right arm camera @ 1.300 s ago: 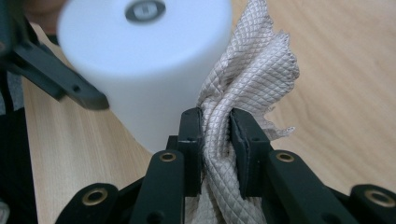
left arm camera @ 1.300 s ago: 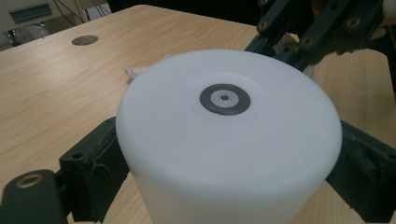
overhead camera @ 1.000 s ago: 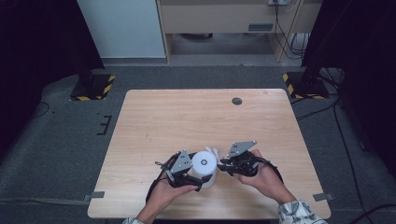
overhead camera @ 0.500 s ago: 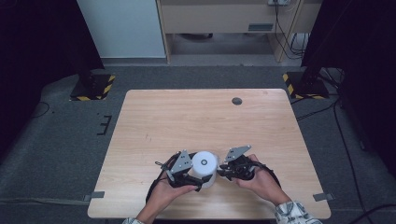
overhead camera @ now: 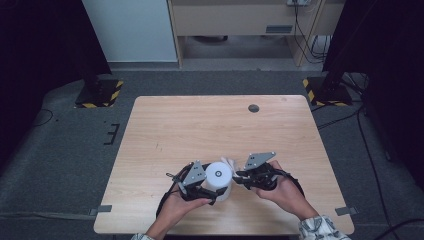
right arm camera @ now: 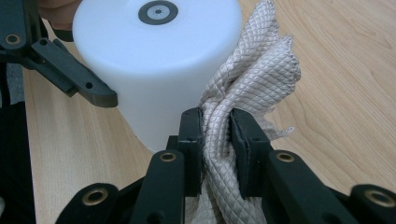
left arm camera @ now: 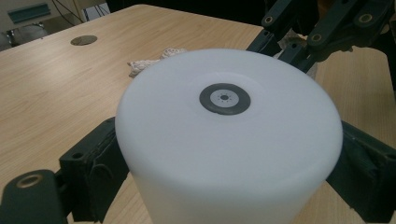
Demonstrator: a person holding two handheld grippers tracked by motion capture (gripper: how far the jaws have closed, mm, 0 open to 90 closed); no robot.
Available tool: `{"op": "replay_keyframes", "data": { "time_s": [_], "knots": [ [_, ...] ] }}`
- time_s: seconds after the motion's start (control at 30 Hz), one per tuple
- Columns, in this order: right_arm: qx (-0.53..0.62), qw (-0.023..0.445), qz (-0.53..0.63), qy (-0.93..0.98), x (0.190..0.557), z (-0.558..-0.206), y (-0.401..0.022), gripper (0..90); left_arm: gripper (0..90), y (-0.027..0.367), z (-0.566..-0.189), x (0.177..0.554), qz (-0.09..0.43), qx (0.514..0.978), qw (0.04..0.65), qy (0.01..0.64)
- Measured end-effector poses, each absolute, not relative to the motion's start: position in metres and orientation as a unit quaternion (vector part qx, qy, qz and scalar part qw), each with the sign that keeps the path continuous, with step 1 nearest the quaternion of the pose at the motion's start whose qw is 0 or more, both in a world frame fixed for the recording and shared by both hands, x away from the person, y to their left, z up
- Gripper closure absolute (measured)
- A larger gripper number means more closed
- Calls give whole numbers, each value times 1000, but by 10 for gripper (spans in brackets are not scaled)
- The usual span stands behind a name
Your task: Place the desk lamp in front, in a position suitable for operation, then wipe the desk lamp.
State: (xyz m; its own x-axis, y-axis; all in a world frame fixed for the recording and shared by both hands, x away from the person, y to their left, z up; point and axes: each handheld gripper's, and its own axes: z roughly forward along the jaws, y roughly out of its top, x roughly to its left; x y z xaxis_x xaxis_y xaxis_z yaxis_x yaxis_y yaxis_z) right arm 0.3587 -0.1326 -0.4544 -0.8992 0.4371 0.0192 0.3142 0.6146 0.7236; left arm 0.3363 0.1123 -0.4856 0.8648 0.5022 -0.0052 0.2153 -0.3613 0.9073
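- Gripping a white, smooth-sided cylinder (left arm camera: 229, 140) between its black pads, the left gripper (overhead camera: 200, 182) sits low and centre in the high view.
- The right gripper (right arm camera: 215, 140) is pinched tight on a cream quilted cloth (right arm camera: 252, 79), apparently touching the cylinder's side.
- Both rest on the light wooden table (overhead camera: 200, 125).

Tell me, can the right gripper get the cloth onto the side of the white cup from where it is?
Probably yes. The right gripper pinches the cloth right beside the cup, which the left gripper clamps, and nothing stands between them.
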Motion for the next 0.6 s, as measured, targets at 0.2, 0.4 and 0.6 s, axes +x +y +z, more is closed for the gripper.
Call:
{"op": "replay_keyframes", "data": {
  "time_s": [0.2,0.4,0.6],
  "knots": [
    [215,74,380,897,360,-463,-132,752,80,112,-486,336,138,814,520,220],
    [219,62,363,904,358,-482,-130,752,80,112,-486,337,138,814,520,220],
    [212,61,363,905,349,-484,-132,753,80,112,-486,336,140,814,519,220]
  ]
}}
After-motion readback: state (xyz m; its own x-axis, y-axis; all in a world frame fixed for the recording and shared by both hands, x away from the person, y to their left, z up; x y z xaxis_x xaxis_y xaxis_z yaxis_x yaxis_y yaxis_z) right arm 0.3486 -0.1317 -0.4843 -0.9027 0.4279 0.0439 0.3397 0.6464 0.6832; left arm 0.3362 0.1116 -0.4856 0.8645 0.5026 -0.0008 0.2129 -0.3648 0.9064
